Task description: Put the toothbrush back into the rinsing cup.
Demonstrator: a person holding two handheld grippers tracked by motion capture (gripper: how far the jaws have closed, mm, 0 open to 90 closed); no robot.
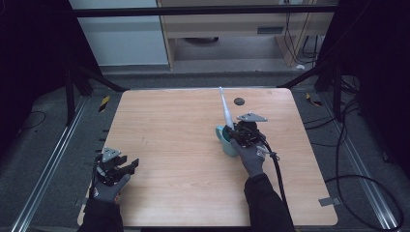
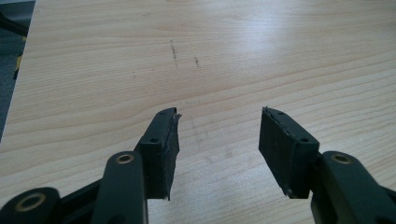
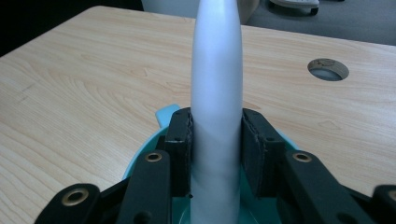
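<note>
Right tongs (image 3: pixel 216 140): pinching white handle (image 3: pixel 216 70) over teal cup (image 1: pixel 226 140), right of table (image 1: pixel 159 121) centre | left tongs (image 2: pixel 219 140): spread, idle, near-left | step: handle gripped, likely seating or lifting | next: steady, straight motion, cup may tip

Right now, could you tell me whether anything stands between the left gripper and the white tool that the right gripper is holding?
Nothing visible does. The left gripper rests open at the table's near left, and bare table lies between it and the white tool, which the right gripper clamps over a teal holder.
</note>
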